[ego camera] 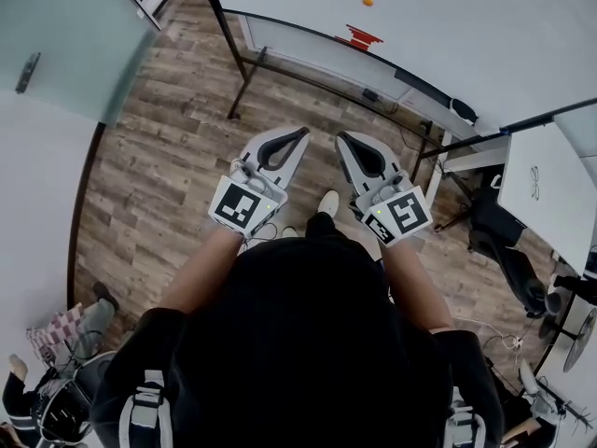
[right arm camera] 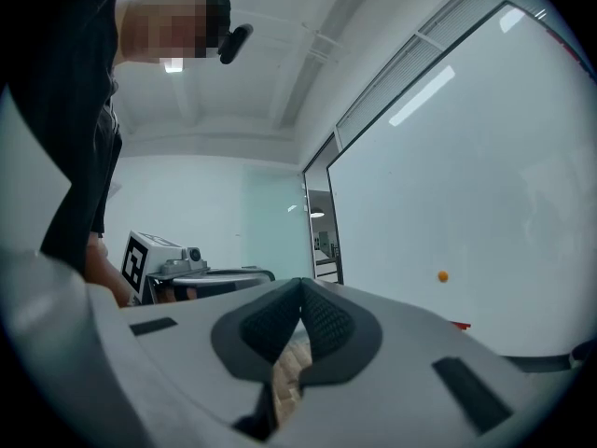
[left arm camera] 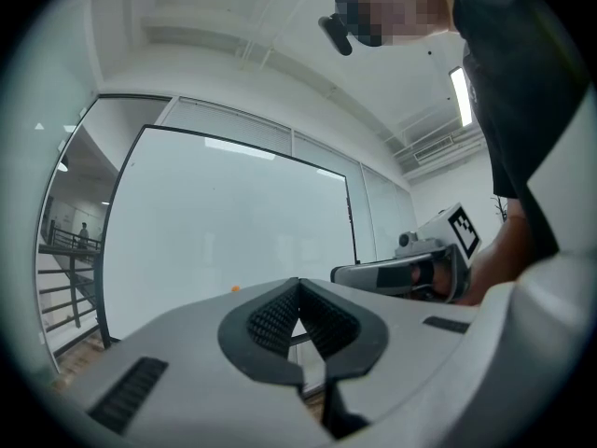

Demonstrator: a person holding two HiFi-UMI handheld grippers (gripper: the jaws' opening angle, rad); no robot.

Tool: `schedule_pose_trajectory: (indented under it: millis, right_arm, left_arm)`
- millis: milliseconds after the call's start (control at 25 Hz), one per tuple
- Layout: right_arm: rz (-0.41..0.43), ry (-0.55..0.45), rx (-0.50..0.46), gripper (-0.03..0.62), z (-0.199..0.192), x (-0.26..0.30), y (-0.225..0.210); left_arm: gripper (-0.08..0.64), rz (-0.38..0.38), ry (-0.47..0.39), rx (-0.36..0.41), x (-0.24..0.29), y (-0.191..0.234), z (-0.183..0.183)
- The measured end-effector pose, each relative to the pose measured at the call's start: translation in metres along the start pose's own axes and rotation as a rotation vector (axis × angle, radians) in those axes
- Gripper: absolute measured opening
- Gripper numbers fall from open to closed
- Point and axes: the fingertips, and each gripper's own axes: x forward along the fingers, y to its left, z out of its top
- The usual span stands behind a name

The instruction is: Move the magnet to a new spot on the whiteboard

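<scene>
Both grippers are held out level in front of the person, side by side and apart, pointing toward the whiteboard.

Left gripper: in its own view the jaws are clenched, the ribbed pads meeting at the tips, nothing between them. Only a sliver of the room shows through the small gap behind the tips.

Right gripper: jaws likewise clenched tip to tip and empty. We see wood floor through the gap below the pads.

Magnet: a small orange dot, stuck low on the whiteboard's face, well apart from both grippers. From the left gripper view it sits just above that gripper's body, left of the jaws; from the right gripper view it lies to the right of the jaws.

A red item lies at the board's lower edge, just under the magnet and apart from it; we cannot tell what it is.

The whiteboard stands on a dark frame over the wood floor. To the right is a white desk carrying a pair of glasses. One pale shoe of the person shows between the two grippers.
</scene>
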Motion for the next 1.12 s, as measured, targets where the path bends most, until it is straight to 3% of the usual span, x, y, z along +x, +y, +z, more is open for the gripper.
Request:
schedule_pose_trajectory:
  millis: [160,320,520,680,1120]
  right_arm:
    - [0.002,0.007,0.001,0.002,-0.001,0.011,-0.028]
    - [0.015,0.006,0.005,0.002,0.002,0.022,-0.055]
    - [0.033,0.005,0.000,0.001,0.010,0.035,-0.087]
    - [0.047,-0.004,0.002,0.000,0.017,0.042,-0.115]
    - [0.090,-0.009,0.002,0.001,0.012,0.054,-0.175]
  left_arm:
    - [0.002,0.003,0.047,0.009,0.024,0.012,-0.003]
    - [0.002,0.021,0.023,-0.002,0.051,0.026,0.001]
    - [0.002,0.037,0.065,-0.001,0.082,0.041,0.002]
    - [0.002,0.049,0.015,-0.002,0.106,0.049,0.009]
    - [0.002,0.108,0.033,0.013,0.154,0.066,0.002]
